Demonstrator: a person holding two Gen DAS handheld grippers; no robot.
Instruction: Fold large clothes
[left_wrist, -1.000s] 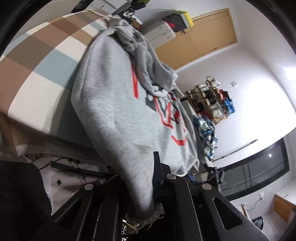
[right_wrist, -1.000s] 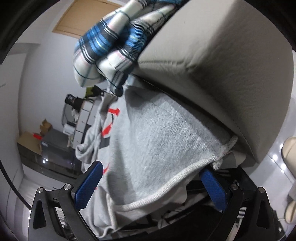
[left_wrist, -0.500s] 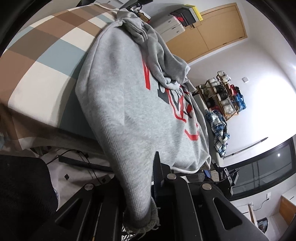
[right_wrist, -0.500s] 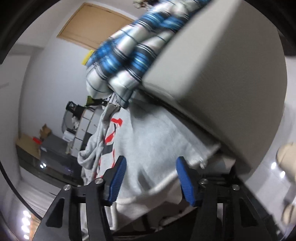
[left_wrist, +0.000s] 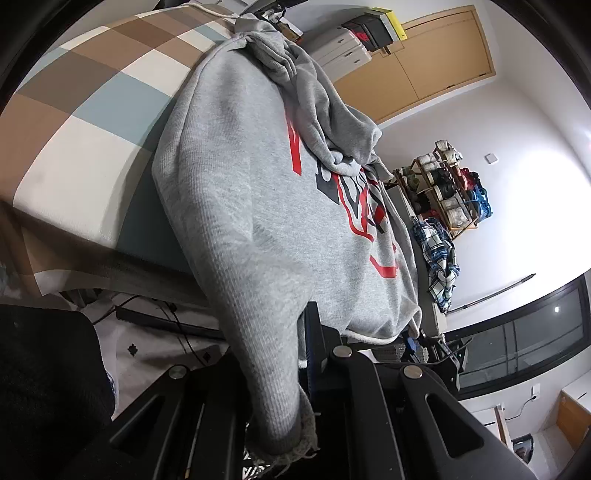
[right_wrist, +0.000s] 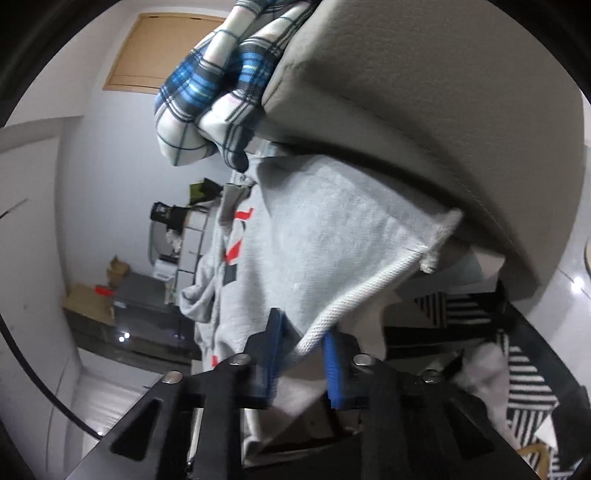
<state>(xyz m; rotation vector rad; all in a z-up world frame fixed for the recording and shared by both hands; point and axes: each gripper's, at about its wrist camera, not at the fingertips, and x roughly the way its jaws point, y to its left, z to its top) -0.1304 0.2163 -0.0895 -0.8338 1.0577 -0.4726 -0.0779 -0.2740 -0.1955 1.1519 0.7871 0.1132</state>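
Grey, soft cloth is pinched in both tools at once. Nearest to us, the left gripper (left_wrist: 306, 354) is clamped tight on the sweatshirt (left_wrist: 266, 206) at one bottom corner, where a frayed cuff edge (left_wrist: 295, 443) hangs down past the black fingers. The right gripper (right_wrist: 301, 354) has its blue pads (right_wrist: 334, 365) squeezed on the other bottom corner, right at the thick white corded hem (right_wrist: 354, 299). So the step in hand looks like grabbing the two bottom corners, and that part seems done. Next, I think, both hands need to lift together and carry the bottom edge up toward the hood, keeping the cloth pulled flat so it does not bunch. The sweatshirt is thick and fuzzy with fine ribs, so it should bend easily and sag in the middle. It lies spread over the bed (left_wrist: 92, 122), which has a smooth cover of big brown, white and pale blue squares. Red and dark shapes (left_wrist: 365, 218) are printed on its front. Farther up, the hood (left_wrist: 314, 110) is crumpled in a soft heap. Beyond that, a blue checked shirt (left_wrist: 439, 258) droops over a padded grey edge (right_wrist: 424, 110), and a wooden door (left_wrist: 432, 59) stands at the far wall.
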